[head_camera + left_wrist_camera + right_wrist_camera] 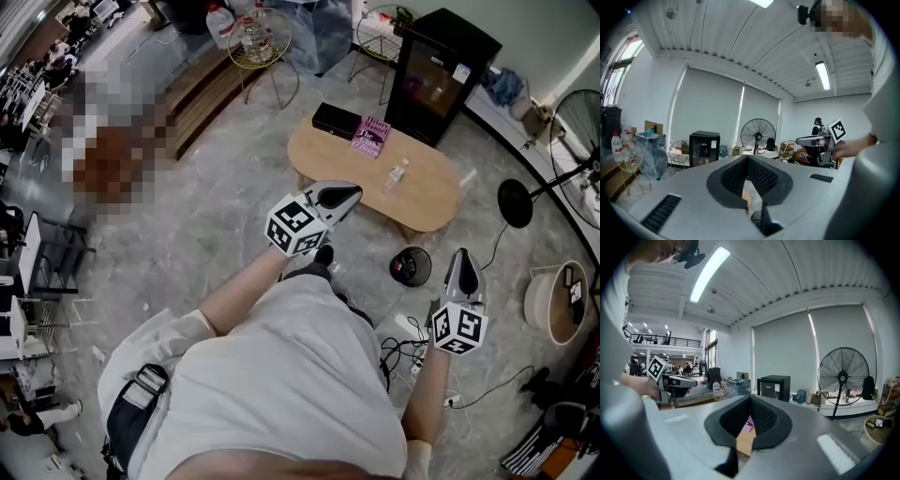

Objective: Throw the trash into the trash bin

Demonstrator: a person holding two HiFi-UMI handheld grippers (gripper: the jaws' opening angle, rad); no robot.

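Pale wood for the oval table (424, 202), with a pink magazine (371, 135) and a black box (336, 120) at its far end. The trash bin (410, 266) near it is black, the floor (206, 234) marbled grey. Black-and-white square markers pattern the left gripper (352, 194) and right gripper (465, 255).

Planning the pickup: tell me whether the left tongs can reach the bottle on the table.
Probably yes: the bottle sits apart from the book, nothing lies between it and the left tongs, though they are shut and must open.

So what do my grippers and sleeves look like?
The left gripper and right gripper are pale grey shells tapering to a point, with black textured pads. Each carries a white cube with black square markers. The shirt is white, short-sleeved.
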